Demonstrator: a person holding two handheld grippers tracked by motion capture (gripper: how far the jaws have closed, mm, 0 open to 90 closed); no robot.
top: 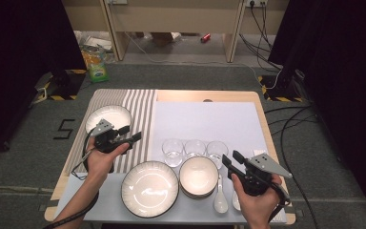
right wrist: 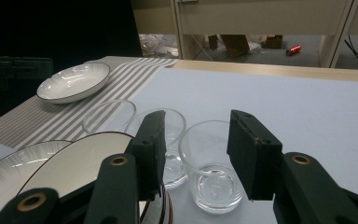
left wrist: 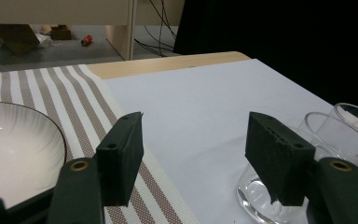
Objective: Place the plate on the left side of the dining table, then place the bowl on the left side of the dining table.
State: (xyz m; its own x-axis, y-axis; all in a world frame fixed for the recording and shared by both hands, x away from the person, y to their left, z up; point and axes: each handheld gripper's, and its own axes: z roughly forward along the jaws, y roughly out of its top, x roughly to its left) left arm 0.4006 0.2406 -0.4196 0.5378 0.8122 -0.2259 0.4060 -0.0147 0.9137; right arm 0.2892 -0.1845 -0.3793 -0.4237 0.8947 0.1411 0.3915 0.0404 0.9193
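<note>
**Both grippers open over a set table**

The left gripper (top: 134,138) hovers over the striped mat (top: 140,107), its fingers (left wrist: 121,156) wide apart with nothing between them. Just behind it a plate (top: 106,114) lies on the mat. The right gripper (top: 231,160) is at the table's (top: 205,95) right near corner, fingers (right wrist: 151,149) spread and empty, pointing at three glasses (top: 194,148) in a row on the white sheet (top: 205,119). Near the glasses stand a stack of bowls (top: 198,175), a large plate (top: 149,188) and a spoon (top: 220,200).
</note>
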